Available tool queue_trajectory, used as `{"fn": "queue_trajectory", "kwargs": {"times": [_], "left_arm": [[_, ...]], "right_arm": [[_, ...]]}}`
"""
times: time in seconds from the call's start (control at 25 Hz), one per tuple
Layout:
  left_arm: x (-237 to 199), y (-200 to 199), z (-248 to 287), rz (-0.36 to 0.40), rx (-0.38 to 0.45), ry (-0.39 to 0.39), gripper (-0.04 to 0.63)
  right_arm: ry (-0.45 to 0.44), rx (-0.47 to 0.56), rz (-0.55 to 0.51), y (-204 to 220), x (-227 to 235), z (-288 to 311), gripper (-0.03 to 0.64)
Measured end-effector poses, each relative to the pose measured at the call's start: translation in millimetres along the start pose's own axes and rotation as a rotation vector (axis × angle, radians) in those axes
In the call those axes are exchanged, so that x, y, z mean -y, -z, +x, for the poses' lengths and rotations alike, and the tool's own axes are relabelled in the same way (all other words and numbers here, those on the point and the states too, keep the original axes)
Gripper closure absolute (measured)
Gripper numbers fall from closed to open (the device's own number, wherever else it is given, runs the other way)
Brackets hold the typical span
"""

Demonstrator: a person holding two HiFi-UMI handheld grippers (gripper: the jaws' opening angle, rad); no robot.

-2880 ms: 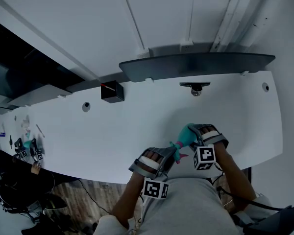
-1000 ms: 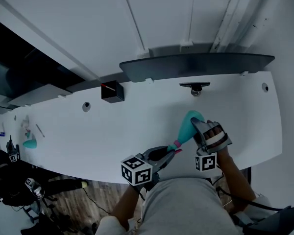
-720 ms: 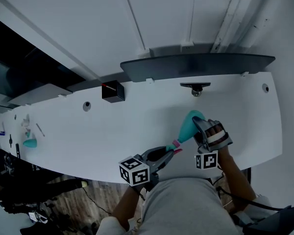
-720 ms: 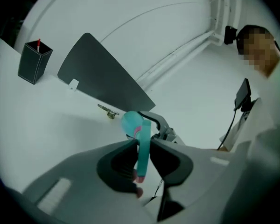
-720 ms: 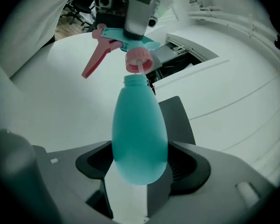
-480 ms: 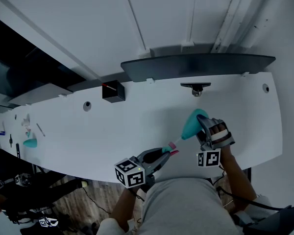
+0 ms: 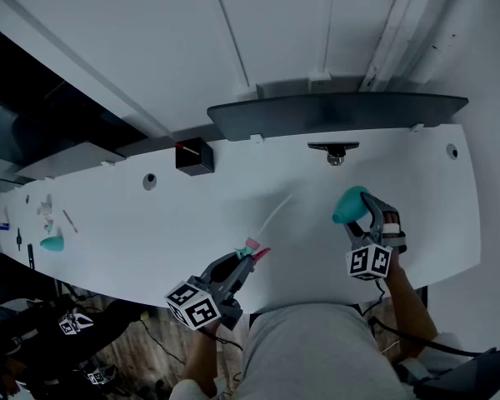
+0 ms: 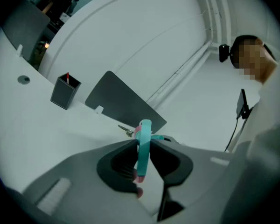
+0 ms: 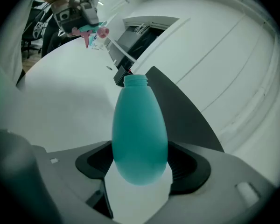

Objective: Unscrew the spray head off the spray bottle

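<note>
Spray head (image 7: 252, 251) is off the spray bottle (image 7: 348, 204); the two are well apart above the white tabletop (image 7: 150, 223), one in each gripper.

Left gripper (image 7: 243, 261): jaws nearly together, pinching the spray head. In the left gripper view (image 8: 143, 143) the head (image 8: 143, 158) shows as a narrow teal strip standing upright between the pads, with pink at its lower end. In the head view a thin pale tube (image 7: 275, 215) runs from it up and to the right, toward the far side of the tabletop.

Right gripper (image 7: 360, 217): jaws wide apart, clamped on the bottle's broad rounded base. In the right gripper view (image 9: 141, 149) the bottle (image 9: 139, 125) has its long axis running straight out along the jaws. The bare, open neck (image 9: 135, 80) points away from the gripper toward a dark panel (image 9: 177, 106). The spray head (image 9: 90, 33) shows at far upper left.
</note>
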State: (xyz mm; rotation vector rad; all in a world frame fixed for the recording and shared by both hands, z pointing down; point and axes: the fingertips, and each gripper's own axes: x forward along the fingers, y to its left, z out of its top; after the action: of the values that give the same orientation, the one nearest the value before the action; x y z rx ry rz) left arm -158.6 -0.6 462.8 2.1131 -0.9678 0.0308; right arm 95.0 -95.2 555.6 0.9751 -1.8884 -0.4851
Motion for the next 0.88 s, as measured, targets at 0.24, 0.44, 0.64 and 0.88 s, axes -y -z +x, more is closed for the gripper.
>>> {"fn": "queue_trajectory", "kwargs": {"times": [0.24, 0.44, 0.64, 0.88], "left_arm": [[-8.0, 4.1, 15.6, 0.195, 0.017, -0.174, 0.514], [-8.3, 4.1, 37.7, 0.246, 0.072, -0.269, 0.514], [-12.8, 5.8, 43.3, 0.361, 0.095, -0.381, 0.514], [-9.8, 13.4, 51.7, 0.404, 0.089, -0.324, 0.514]], "right_arm": [[-0.149, 0.178, 0.445, -43.4, -20.6, -11.6, 0.247], [-0.239, 0.280, 0.859, -78.9, -22.2, -22.5, 0.247], [-0.188, 0.316, 0.962, -91.8, -16.8, -39.7, 0.247], [-0.108, 0.327, 0.972, -97.6, -9.4, -62.1, 0.247]]}}
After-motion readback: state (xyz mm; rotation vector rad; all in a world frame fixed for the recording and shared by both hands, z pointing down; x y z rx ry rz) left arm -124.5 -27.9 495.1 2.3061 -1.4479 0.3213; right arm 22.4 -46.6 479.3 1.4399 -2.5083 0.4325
